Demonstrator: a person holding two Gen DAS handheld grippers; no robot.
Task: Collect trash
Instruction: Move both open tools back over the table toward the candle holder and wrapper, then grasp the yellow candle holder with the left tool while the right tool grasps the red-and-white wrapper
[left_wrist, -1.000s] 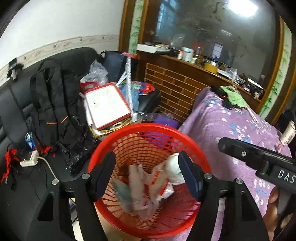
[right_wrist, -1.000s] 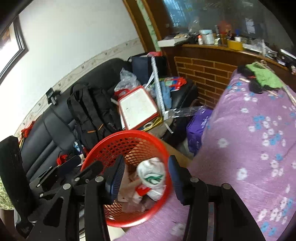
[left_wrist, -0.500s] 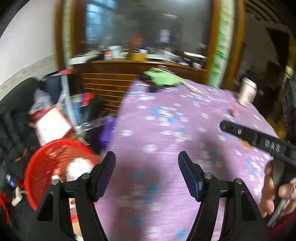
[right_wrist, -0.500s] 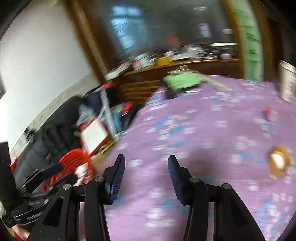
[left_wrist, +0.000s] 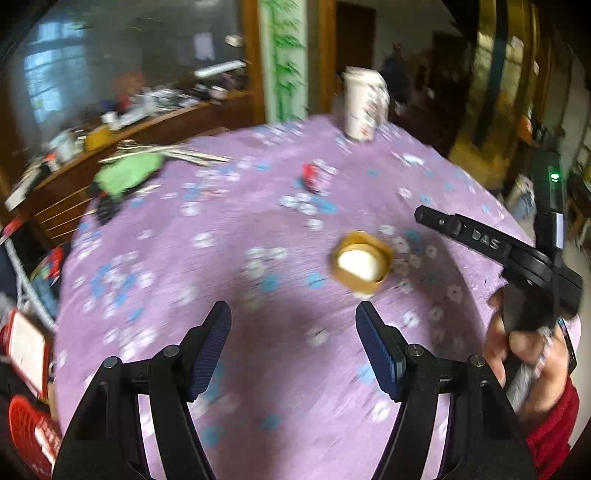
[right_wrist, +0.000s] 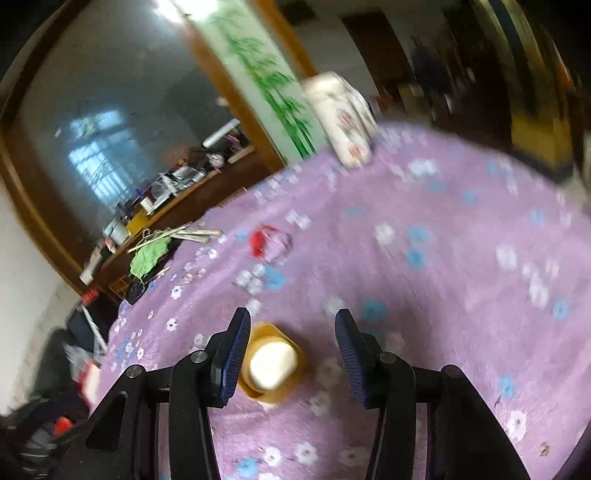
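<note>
Two grippers hang over the purple flowered tablecloth (left_wrist: 236, 229), both with fingers spread wide and nothing between them. At the far edge stands a tall white cup (left_wrist: 364, 103), and nearer the middle lies a small red and clear wrapper (left_wrist: 314, 175). The thing that matters next is the little yellow paper cup (right_wrist: 271, 363) with something white in it: it sits just ahead of the right gripper (right_wrist: 291, 354), touching or nearly touching its left finger, off centre in the gap. From the left gripper (left_wrist: 293, 349) it lies farther off and to the right. So the right gripper looks the nearer one, needing a slight shift left before closing.
</note>
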